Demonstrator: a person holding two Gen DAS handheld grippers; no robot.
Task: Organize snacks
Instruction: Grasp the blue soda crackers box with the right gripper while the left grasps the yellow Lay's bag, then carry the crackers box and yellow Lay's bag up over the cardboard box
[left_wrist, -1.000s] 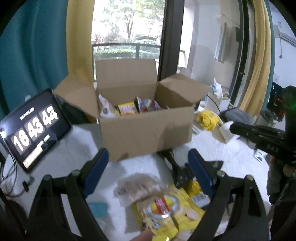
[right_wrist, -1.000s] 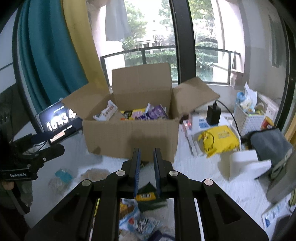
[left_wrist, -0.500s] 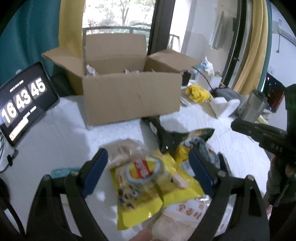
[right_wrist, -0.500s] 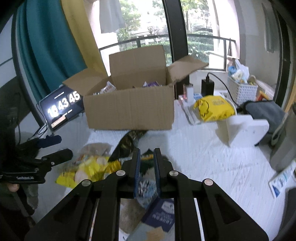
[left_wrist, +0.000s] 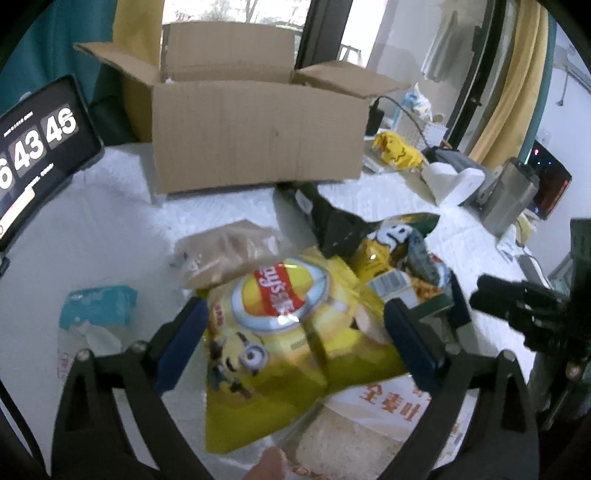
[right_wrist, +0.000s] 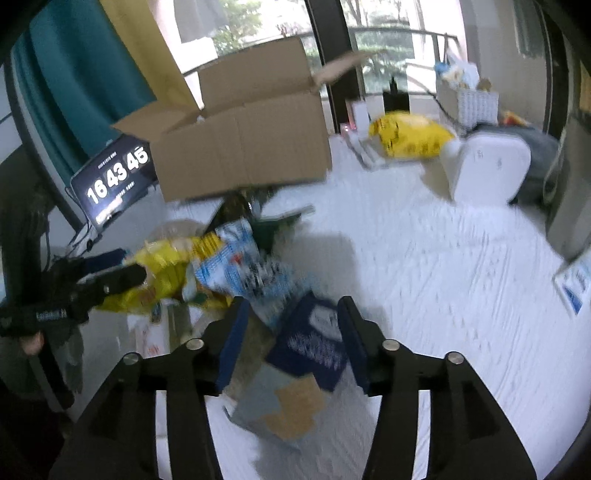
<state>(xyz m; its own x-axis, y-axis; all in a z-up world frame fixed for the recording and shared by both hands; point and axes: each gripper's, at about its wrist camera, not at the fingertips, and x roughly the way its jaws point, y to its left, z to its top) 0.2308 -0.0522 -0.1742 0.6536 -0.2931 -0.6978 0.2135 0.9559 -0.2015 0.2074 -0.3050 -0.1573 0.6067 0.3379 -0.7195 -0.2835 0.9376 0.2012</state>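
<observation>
Fingers, both sets apart: our left gripper (left_wrist: 293, 334) stands wide astride the yellow chip bag (left_wrist: 280, 332), pads not yet pressing, placed so, we judge, to take it by its sides. Our right gripper (right_wrist: 290, 334) has just been opening, its jaws flanking a dark blue packet (right_wrist: 314, 343) untouched. Snacks: one loose heap near the front edge of the tabletop (right_wrist: 424, 266), awaiting the cardboard box (left_wrist: 255, 133), flaps open, toward the far edge. Surface: white cloth. Room: tablet clock (left_wrist: 33, 147) at the left edge, teal and yellow curtains, balcony windows.

snack pile (left_wrist: 303, 325) before box (left_wrist: 255, 136)
</observation>
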